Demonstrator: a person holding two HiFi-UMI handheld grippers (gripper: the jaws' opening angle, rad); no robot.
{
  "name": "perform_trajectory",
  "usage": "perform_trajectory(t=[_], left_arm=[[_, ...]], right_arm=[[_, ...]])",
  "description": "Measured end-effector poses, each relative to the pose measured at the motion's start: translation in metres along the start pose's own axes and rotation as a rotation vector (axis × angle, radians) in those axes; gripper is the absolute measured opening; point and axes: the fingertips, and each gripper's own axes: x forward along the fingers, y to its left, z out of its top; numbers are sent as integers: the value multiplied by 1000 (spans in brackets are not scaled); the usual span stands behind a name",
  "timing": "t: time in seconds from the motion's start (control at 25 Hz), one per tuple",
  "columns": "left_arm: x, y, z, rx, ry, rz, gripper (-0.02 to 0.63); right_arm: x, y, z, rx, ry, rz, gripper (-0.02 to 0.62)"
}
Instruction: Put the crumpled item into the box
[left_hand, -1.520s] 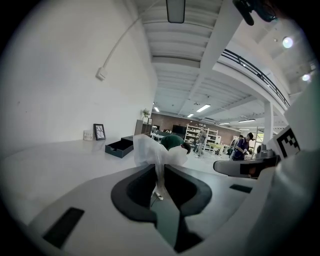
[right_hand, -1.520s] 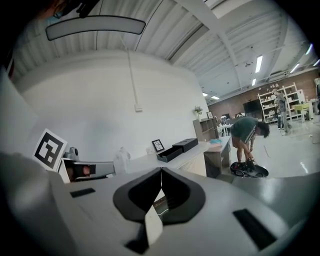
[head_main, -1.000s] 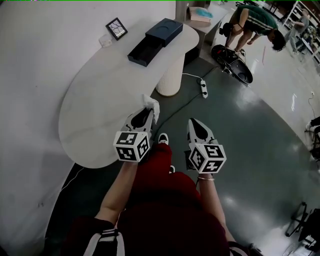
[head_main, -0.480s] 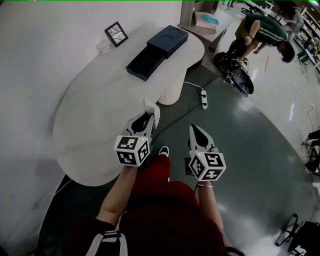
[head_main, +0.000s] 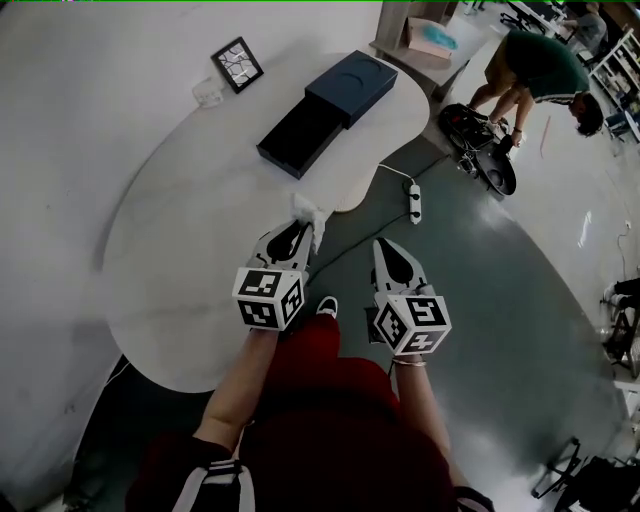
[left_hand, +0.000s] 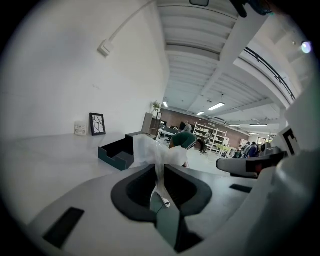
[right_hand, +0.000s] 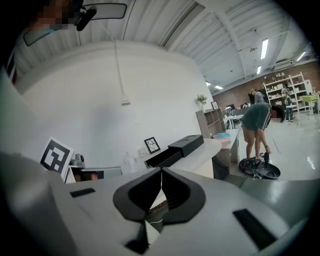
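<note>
White table (head_main: 200, 230) | left hand-held gripper (head_main: 299, 226) pinches crumpled item (head_main: 309, 208), partly hidden | right hand-held gripper (head_main: 386, 246) clenched, empty

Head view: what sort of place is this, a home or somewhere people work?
Likely a big workshop or showroom hall: polished grey floor, open shelving under strip lights, and a white table with a dark box.

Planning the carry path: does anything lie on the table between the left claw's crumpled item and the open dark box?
Nothing: the head view shows bare white table between the left claw, shut on the crumpled item, and the open box.
</note>
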Motion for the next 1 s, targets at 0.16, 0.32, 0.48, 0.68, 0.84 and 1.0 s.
perform_trajectory(t=[0.16, 0.32, 0.48, 0.68, 0.84, 1.0], left_arm=[[12, 14, 4, -21, 3, 6, 72], [23, 27, 11, -39, -9, 12, 72], [27, 40, 12, -70, -5, 30, 72], [39, 51, 16, -87, -10, 57, 72], [48, 60, 18, -88, 0, 91, 72], [61, 66, 30, -90, -9, 133, 72]], right_arm=[[24, 5, 4, -27, 28, 13, 15], [43, 8, 15, -59, 34, 27, 15], [56, 11, 17, -53, 38, 37, 15], [78, 11, 14, -32, 56, 67, 15], [96, 9, 13, -28, 82, 103, 15], [117, 1, 25, -37, 92, 152, 15]])
